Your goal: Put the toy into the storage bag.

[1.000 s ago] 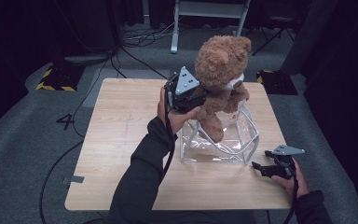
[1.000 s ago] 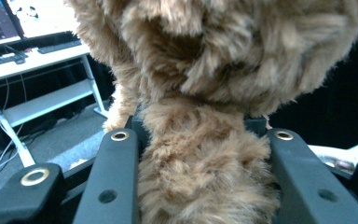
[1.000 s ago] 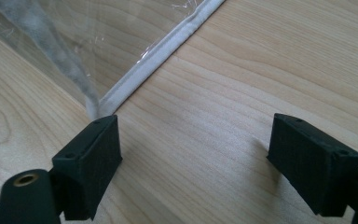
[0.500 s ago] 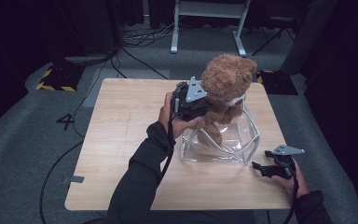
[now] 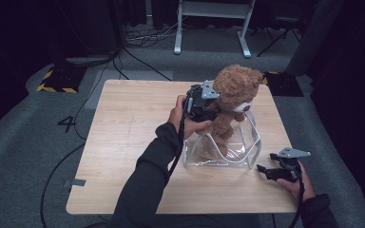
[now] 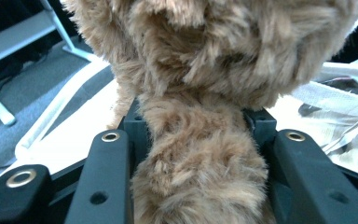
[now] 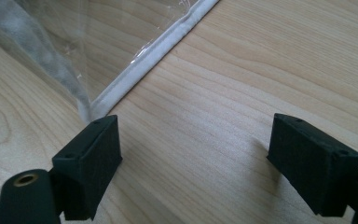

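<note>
Between my left gripper's [image 6: 198, 163] jaws runs the bear [image 5: 233, 95], its long axis upright; these jaws have just been opening, fur still between them. Below it, at frame centre, sits the clear bin [image 5: 252, 142], the bear's legs inside. My right gripper [image 5: 271, 171], jaws spread and empty, rests lower right, beside the bin.

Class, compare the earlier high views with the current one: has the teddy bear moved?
Yes. The teddy bear, between the left gripper's jaws, which have just been opening, has sunk toward the clear plastic bag on the table.
</note>
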### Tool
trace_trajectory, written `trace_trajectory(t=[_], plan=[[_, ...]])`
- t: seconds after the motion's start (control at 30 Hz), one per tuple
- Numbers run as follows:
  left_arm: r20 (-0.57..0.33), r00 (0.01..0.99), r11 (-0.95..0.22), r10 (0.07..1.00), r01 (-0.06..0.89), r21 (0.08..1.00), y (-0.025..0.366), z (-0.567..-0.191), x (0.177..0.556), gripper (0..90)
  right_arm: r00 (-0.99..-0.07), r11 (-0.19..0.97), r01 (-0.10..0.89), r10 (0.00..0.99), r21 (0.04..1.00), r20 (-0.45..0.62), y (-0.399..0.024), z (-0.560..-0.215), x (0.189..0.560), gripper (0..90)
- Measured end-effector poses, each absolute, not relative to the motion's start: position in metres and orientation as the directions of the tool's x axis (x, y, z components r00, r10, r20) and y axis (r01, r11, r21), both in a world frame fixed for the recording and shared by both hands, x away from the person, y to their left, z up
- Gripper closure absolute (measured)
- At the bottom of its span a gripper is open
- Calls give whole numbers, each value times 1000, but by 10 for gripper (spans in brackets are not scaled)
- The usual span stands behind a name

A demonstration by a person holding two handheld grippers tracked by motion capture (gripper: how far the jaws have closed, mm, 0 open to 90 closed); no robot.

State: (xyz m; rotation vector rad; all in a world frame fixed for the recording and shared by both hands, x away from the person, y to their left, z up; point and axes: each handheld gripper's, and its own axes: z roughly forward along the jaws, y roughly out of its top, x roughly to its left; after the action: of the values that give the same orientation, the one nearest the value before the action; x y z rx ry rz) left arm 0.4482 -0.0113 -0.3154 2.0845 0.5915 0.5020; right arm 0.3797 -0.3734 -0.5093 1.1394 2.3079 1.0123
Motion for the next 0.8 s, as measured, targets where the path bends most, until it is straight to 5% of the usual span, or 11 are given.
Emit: trace_trajectory(t=[0.53, 0.8], plan=[[159, 821, -613, 548, 265, 744, -31, -320, 459, 535, -603, 414, 529, 798, 741, -15, -373, -509, 380, 166], [177, 818, -605, 548, 242, 759, -32, -287, 454, 588, -603, 414, 529, 797, 740, -15, -373, -509, 380, 166]])
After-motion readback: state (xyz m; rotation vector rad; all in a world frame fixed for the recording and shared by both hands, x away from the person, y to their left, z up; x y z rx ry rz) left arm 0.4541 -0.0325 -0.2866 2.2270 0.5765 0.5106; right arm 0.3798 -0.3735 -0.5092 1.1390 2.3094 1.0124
